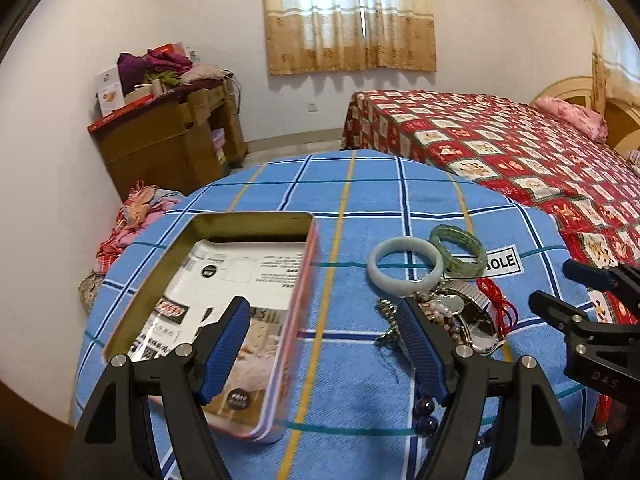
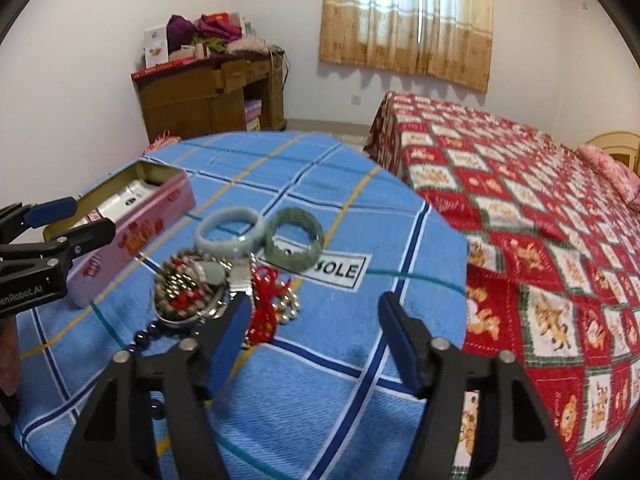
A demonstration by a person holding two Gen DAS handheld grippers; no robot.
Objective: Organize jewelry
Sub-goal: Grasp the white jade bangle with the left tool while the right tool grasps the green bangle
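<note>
On the blue checked cloth point(image 1: 360, 208) covering a round table, an open pink tin box point(image 1: 224, 312) lies to the left with a printed leaflet in its bottom. Right of the tin lies the jewelry: a pale jade bangle point(image 1: 405, 265) and a dark green bangle point(image 1: 458, 251) touching side by side, the green one resting partly on a white label point(image 2: 336, 270) printed with black letters. Just in front of the bangles sits a tangled heap point(image 2: 192, 292) of bead bracelets, a pale pendant, a metal watch band and a knotted red cord point(image 2: 264, 304); how the pieces interlock is hard to make out in the blur.

The left gripper point(image 1: 326, 324) hangs over the gap between tin and heap, its blue-padded jaws spread wide with nothing between them. The right gripper point(image 2: 314, 320) hovers at the heap's right edge, jaws parted and empty, its left pad just beside the red cord; whether it touches is unclear. Beyond the table stand a bed with a red patterned quilt point(image 2: 520, 200) and a wooden desk point(image 2: 208, 92) piled with clothes.
</note>
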